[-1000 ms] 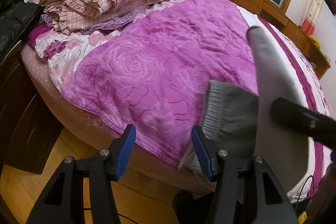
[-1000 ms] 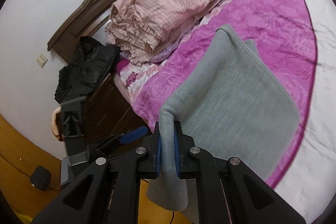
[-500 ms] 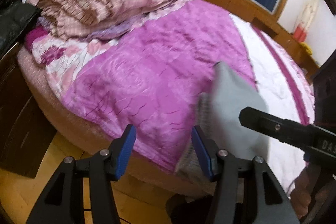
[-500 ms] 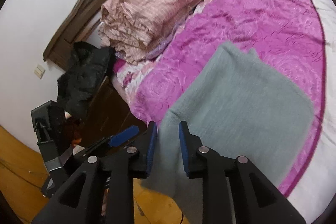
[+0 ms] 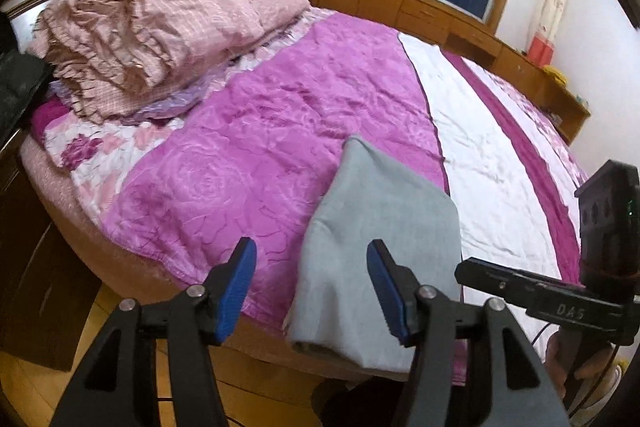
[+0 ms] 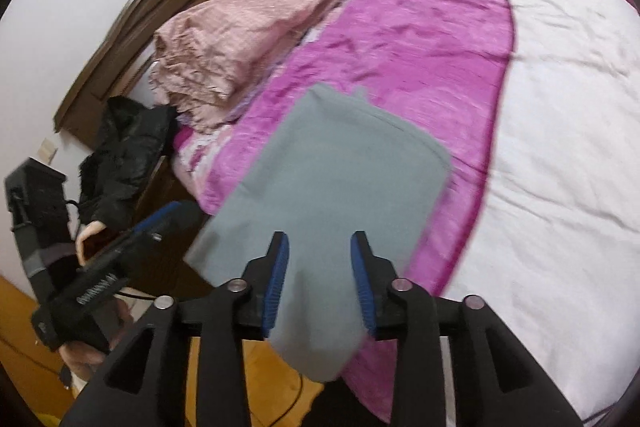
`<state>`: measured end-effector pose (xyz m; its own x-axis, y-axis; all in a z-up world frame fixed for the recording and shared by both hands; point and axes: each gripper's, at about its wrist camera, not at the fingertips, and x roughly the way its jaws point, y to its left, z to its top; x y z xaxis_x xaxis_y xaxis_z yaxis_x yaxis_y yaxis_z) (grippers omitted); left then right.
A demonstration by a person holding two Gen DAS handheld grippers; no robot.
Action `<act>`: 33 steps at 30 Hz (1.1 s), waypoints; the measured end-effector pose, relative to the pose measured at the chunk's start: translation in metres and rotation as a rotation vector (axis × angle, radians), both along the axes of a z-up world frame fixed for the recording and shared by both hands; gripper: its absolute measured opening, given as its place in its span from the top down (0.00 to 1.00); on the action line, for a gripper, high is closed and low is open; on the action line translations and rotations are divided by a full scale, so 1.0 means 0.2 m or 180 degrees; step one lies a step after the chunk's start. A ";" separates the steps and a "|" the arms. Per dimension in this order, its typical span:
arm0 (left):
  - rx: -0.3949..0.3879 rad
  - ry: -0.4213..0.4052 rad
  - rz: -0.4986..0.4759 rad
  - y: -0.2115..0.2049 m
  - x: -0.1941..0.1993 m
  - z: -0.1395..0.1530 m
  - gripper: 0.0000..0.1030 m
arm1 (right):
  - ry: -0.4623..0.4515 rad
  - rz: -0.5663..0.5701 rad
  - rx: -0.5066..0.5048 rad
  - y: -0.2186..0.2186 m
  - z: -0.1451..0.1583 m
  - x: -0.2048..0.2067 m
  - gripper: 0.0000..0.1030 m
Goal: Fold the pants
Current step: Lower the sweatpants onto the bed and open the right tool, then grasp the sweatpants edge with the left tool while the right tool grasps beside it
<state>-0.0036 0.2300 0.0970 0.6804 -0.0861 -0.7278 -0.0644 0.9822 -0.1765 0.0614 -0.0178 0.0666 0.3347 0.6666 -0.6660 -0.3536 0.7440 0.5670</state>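
Observation:
The grey pants (image 5: 380, 227) lie folded into a flat oblong on the pink bedspread (image 5: 260, 131), with their near end hanging over the bed's front edge. My left gripper (image 5: 312, 287) hovers above that end, wide open, and its pads touch no cloth. In the right wrist view the pants (image 6: 340, 179) stretch away from my right gripper (image 6: 320, 279). Its jaws are opening. The hanging end shows between the blue pads, which do not press on it. One finger of each gripper shows in the other's view: the right's finger (image 5: 516, 289) and the left's finger (image 6: 160, 221).
A crumpled pink quilt (image 5: 152, 27) is piled at the head of the bed. A black jacket (image 6: 128, 151) lies on a dark bedside cabinet (image 5: 36, 267) to the left. The white part of the bedspread (image 6: 560, 107) spreads to the right. A wood floor (image 5: 256, 387) runs below the bed's edge.
My right gripper was shut on the pants' raised corner, then let go and opened. The pants dropped from standing up to lying flat on the bed. Both grippers drew back a little.

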 end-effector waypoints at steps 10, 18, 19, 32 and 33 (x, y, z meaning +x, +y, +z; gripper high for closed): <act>-0.0383 0.0560 -0.0253 0.03 0.26 -0.30 0.40 | 0.0244 -0.0069 -0.0073 -0.04 -0.16 0.00 0.56; -0.0599 0.0646 -0.0528 0.04 0.33 -0.35 0.39 | 0.0507 -0.0055 0.0292 0.01 -0.28 0.07 0.51; -0.0633 0.0654 -0.0575 0.03 0.35 -0.36 0.38 | 0.0498 -0.0054 0.0304 0.02 -0.28 0.07 0.50; -0.1237 0.0655 -0.0665 0.06 0.33 -0.38 0.49 | 0.0314 0.0006 0.0540 0.04 -0.21 0.10 0.70; -0.1280 0.0662 -0.0654 0.05 0.32 -0.37 0.50 | 0.0298 -0.0001 0.0558 0.04 -0.19 0.09 0.70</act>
<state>0.0598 0.2408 0.0233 0.4639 -0.5049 -0.7279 0.0492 0.8351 -0.5479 0.0799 -0.0103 0.0278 0.2768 0.7751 -0.5679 -0.2930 0.6310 0.7183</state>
